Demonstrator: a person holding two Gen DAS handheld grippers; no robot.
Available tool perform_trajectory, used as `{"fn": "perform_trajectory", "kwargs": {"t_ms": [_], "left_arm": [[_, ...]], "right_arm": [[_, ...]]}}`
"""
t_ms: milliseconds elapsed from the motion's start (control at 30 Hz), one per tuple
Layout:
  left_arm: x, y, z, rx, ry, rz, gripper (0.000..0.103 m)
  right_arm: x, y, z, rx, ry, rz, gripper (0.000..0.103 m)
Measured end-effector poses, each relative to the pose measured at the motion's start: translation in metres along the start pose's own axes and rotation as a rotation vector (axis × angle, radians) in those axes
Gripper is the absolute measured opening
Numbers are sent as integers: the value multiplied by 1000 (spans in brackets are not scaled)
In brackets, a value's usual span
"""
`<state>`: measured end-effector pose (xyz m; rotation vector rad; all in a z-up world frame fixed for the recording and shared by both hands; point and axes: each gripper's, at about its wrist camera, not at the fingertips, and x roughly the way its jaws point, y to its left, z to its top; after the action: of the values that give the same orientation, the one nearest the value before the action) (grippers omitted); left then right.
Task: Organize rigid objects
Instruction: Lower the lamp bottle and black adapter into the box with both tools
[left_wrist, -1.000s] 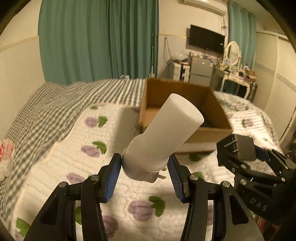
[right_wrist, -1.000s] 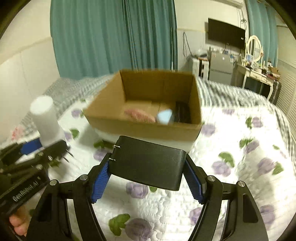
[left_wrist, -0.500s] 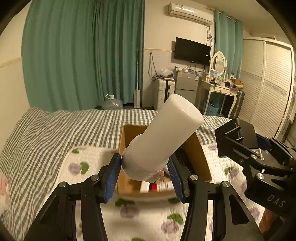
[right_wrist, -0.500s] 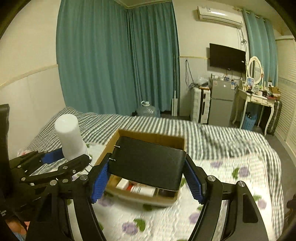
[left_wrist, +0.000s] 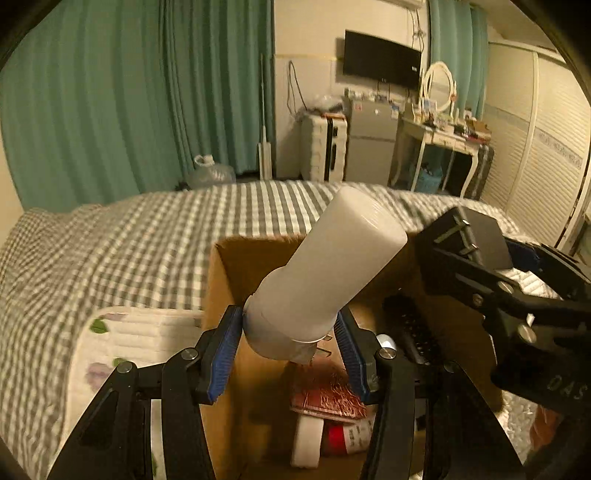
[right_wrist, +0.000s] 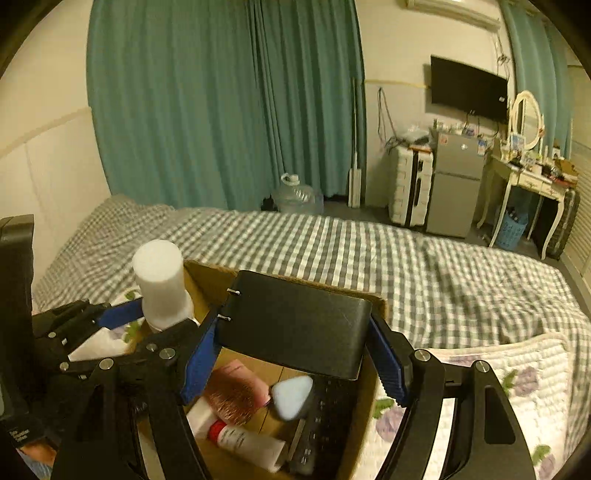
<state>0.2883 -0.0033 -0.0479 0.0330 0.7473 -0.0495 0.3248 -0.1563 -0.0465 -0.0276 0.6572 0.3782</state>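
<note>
**Left wrist view first: two things held over the box**

Left wrist view: your left gripper squeezes the white bottle by its low end, right above the cardboard box. The bottle leans up and away. It could tip out, because the hold is so low. The right gripper is just beside it, so they could bump.

Right wrist view: your right gripper squeezes the black case above the box. The box already holds a keyboard, a tube and more. Little room is left inside, so the wide case could catch on the box edge.
</note>
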Motion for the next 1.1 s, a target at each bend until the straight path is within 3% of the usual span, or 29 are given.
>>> {"fn": "perform_trajectory", "kwargs": {"t_ms": [300,533,633,833,1100], "left_arm": [[23,-6,-6,21,41,2,53],[22,-5,-8,18,39,5,55],[18,-4,-6,1,36,-8,55],[-2,-7,1,-11,23,-3,55],[-84,-34,16,32,-75,-12,58]], "right_arm": [[61,-3,1,-17,102,23,73],[72,4,-2,-19,135,41,74],[61,7,2,-27,81,55,76],[39,3,5,-9,67,37,76],[-51,-5,18,-16,-6,-38,76]]}}
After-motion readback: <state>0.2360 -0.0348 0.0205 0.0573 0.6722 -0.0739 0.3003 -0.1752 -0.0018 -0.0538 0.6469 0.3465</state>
